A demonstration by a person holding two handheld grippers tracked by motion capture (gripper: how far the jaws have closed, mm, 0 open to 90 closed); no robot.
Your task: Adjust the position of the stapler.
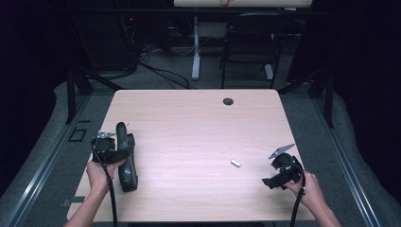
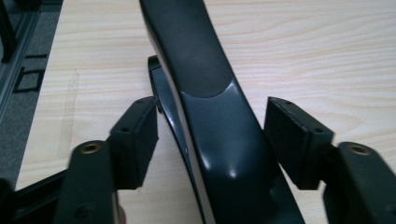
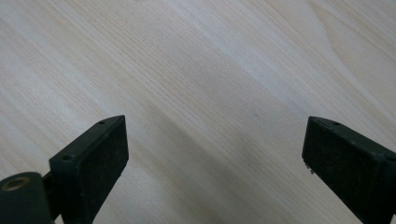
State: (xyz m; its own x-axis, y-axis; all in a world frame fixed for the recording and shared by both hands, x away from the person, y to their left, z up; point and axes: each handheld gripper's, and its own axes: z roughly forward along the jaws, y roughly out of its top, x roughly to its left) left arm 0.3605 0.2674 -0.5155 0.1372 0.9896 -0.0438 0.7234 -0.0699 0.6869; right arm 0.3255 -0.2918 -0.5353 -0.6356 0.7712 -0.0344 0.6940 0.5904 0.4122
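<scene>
- Left gripper view: I am looking along the left gripper (image 2: 212,140), and its jaws are straddling a black stapler-like tool (image 2: 219,140) that is lying lengthwise on the wooden table (image 2: 327,56). The pad (image 2: 292,140) on one side is sitting right against the tool's glossy body; the other pad is standing just apart from its lower arm. Whether the near pad is truly pressing, I cannot tell, so I am reading this as half-closed around the tool, grip not yet made.
- High view: I am seeing the left gripper (image 1: 113,147) over the middle of the tool (image 1: 126,161) near the table's left edge.
- Right gripper view: I am finding the right gripper (image 3: 212,154) with its jaws spread wide, holding and touching nothing, bare wood beneath.
- High view again: the right gripper (image 1: 279,177) is hovering near the right front, and a small silvery piece (image 1: 235,163) is lying untouched, well apart from both grippers.
- Judgement: I am placing the work early. The tool is bracketed, not lifted, and the small piece is waiting.
</scene>
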